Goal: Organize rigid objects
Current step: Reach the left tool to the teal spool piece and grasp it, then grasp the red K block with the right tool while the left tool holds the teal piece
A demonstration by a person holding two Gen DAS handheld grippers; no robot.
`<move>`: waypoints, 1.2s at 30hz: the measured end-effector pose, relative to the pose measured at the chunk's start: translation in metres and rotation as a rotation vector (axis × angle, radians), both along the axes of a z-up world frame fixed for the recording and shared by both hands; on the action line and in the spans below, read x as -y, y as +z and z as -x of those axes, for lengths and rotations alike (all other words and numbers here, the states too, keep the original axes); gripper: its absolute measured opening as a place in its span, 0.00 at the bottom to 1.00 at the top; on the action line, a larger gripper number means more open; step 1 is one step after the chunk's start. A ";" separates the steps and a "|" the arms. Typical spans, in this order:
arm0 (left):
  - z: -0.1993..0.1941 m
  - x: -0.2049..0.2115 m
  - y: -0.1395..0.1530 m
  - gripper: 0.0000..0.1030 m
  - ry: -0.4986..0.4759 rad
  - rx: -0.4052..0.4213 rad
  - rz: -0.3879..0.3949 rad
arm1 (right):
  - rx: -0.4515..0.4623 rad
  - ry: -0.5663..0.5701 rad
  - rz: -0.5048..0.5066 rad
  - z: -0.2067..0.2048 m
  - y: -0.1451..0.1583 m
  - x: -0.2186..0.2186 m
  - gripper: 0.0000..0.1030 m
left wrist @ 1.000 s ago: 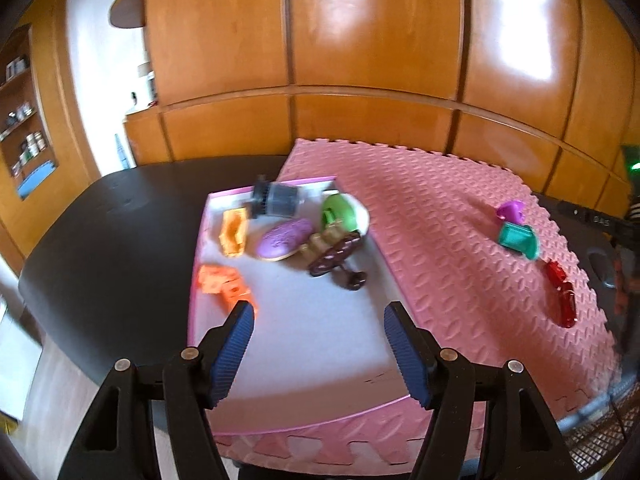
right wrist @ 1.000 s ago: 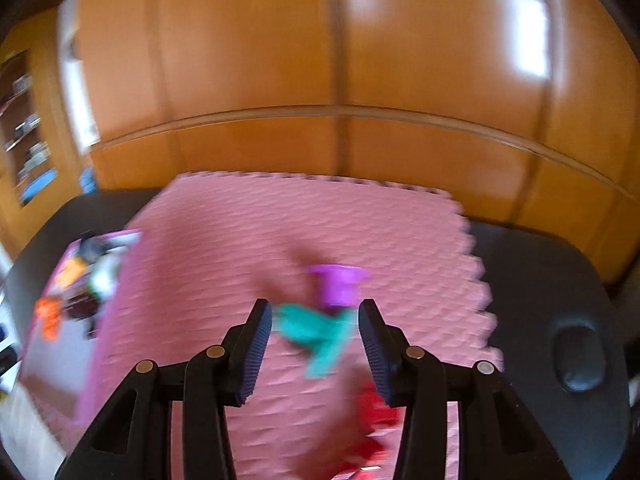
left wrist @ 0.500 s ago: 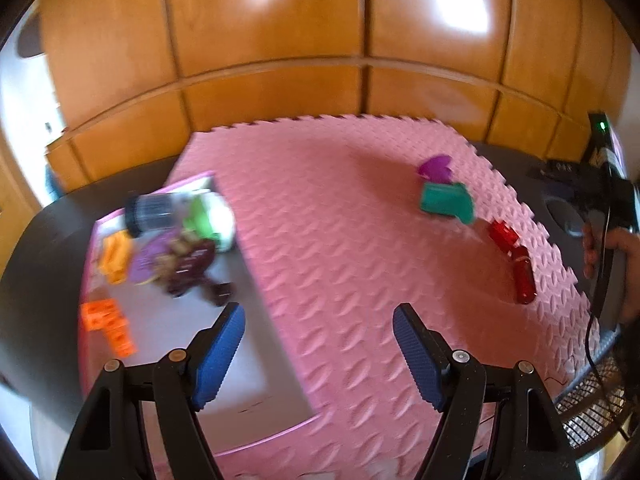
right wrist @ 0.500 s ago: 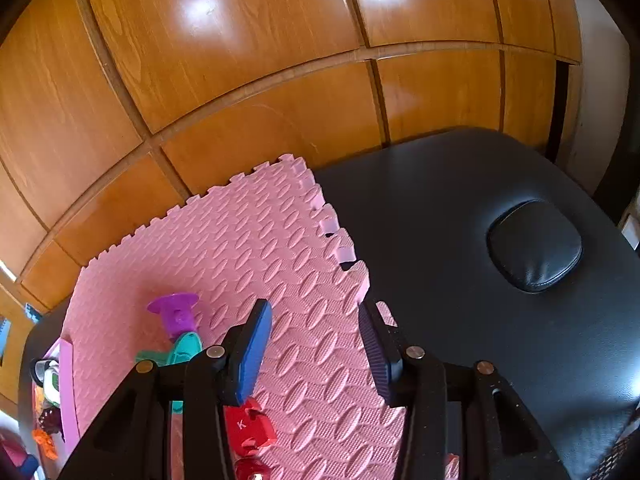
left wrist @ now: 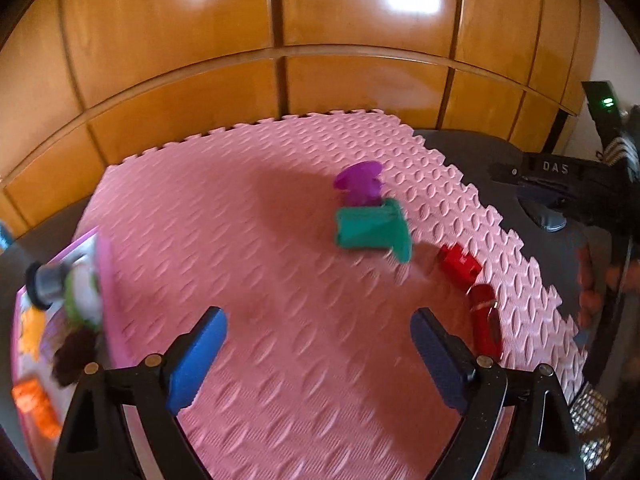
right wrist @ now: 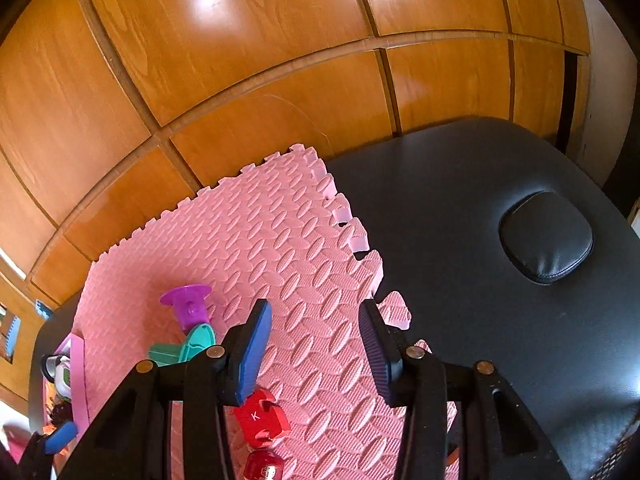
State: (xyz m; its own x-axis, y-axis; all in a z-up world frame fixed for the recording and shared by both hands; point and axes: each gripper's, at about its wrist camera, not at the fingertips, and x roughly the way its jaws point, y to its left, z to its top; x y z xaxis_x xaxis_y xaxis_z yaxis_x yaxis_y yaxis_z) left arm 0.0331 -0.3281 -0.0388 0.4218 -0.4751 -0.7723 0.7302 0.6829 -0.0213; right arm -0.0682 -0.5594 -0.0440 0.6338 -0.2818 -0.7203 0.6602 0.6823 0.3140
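Observation:
On the pink foam mat (left wrist: pixel 260 216) lie a purple spool piece (left wrist: pixel 359 182), a teal piece (left wrist: pixel 372 232) and red pieces (left wrist: pixel 460 266). My left gripper (left wrist: pixel 318 346) is open and empty above the mat, short of them. A pink tray (left wrist: pixel 105 280) at far left holds several small objects. In the right wrist view my right gripper (right wrist: pixel 316 354) is open and empty over the mat's right edge; the purple piece (right wrist: pixel 188 304), teal piece (right wrist: pixel 188 346) and a red piece (right wrist: pixel 262 418) lie to its lower left.
The mat (right wrist: pixel 280 248) lies on a black padded table (right wrist: pixel 460 208) with a round cushion (right wrist: pixel 546 236). Wooden wall panels (left wrist: pixel 320 40) stand behind. The right hand-held gripper's body (left wrist: pixel 600 184) shows at the right edge of the left wrist view.
My left gripper has swung right, from over the tray to over the mat, closer to the teal and purple pieces. My right gripper swung right off those pieces to the mat's edge, then held.

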 end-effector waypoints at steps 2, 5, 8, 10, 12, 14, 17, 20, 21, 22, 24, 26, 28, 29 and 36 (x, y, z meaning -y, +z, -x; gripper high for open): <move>-0.005 0.015 -0.001 0.91 -0.020 -0.005 0.009 | -0.001 -0.001 -0.010 0.000 -0.001 0.001 0.44; -0.013 0.036 -0.004 0.95 -0.045 -0.018 0.025 | -0.009 0.005 -0.034 -0.002 -0.004 0.003 0.44; -0.022 0.053 -0.008 0.96 -0.056 -0.040 0.033 | -0.018 0.012 -0.045 -0.004 -0.006 0.002 0.44; -0.027 0.065 -0.013 0.96 -0.058 -0.046 0.026 | -0.017 0.017 -0.049 -0.005 -0.006 0.002 0.44; -0.032 0.072 -0.018 0.96 -0.057 -0.053 0.021 | -0.018 0.020 -0.056 -0.005 -0.008 0.003 0.44; -0.038 0.080 -0.023 0.96 -0.053 -0.067 0.019 | -0.019 0.023 -0.066 -0.006 -0.009 0.003 0.44; -0.045 0.092 -0.029 0.96 -0.061 -0.059 0.012 | -0.026 0.026 -0.078 -0.008 -0.011 0.004 0.44; -0.055 0.100 -0.040 0.84 -0.066 -0.088 0.002 | -0.034 0.031 -0.076 -0.011 -0.013 0.003 0.44; -0.057 0.100 -0.042 0.62 -0.070 -0.103 0.002 | -0.036 0.033 -0.074 -0.011 -0.013 0.003 0.44; -0.058 0.101 -0.045 0.58 -0.077 -0.124 -0.007 | -0.041 0.037 -0.070 -0.012 -0.013 0.003 0.44; -0.056 0.096 -0.045 0.57 -0.075 -0.114 0.006 | -0.048 0.040 -0.068 -0.013 -0.014 0.003 0.44; -0.050 0.089 -0.044 0.57 -0.087 -0.106 0.009 | -0.056 0.049 -0.067 -0.015 -0.016 0.002 0.44; -0.045 0.079 -0.043 0.57 -0.070 -0.095 0.002 | -0.064 0.061 -0.071 -0.017 -0.017 0.001 0.44; -0.042 0.071 -0.044 0.57 -0.055 -0.103 0.002 | -0.072 0.074 -0.078 -0.019 -0.019 0.000 0.44; -0.010 0.019 -0.046 0.57 0.024 -0.087 -0.010 | -0.123 0.170 -0.120 -0.030 -0.031 -0.010 0.44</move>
